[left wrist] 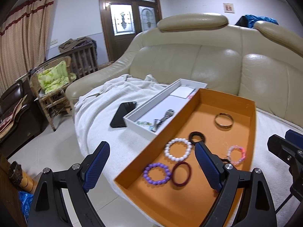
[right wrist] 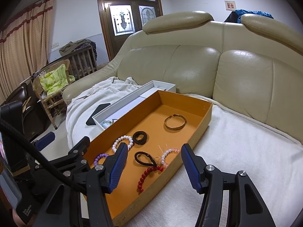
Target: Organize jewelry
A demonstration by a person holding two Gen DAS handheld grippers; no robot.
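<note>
While both of my grippers hover short of the boxes, I log the stock as it lies on the white blanket [right wrist: 236,141] over the sofa [right wrist: 198,66].

Orange box [left wrist: 227,102], open-topped, set nearest me. Contents, loose on its floor and mostly apart from each other:
- metal bangle [right wrist: 174,122], far end, well apart from the rest;
- black ring band [right wrist: 140,138], mid-box;
- white bead bracelet [left wrist: 178,150], just beside the black ring band;
- purple bead bracelet [left wrist: 157,173], near end;
- dark red band [left wrist: 181,173], touching or nearly touching the purple one;
- pink bead bracelet [left wrist: 236,155], by the right wall;
- black hair tie [right wrist: 145,158] and red bead bracelet [right wrist: 149,176], seen in the right wrist view, overlapping at one end.

White box [left wrist: 151,111], long and narrow, lying against the orange box's left wall. Contents: a small heap of metal and greenish bead pieces [left wrist: 159,122] at its near end, too tangled to itemise; a flat white pad at the far end.

Black phone [left wrist: 124,114], on the blanket beside the white box; not stock.

Left gripper [left wrist: 151,168]: jaws spread wide, nothing between them, poised over the near left edge of the orange box. Right gripper [right wrist: 153,166]: jaws partly apart, empty, over the near right end.

Progress, as I judge it: which box is the source and which the destination I cannot tell. If the orange box collects, most is done and the heap remains; if not, nearly all is left.
</note>
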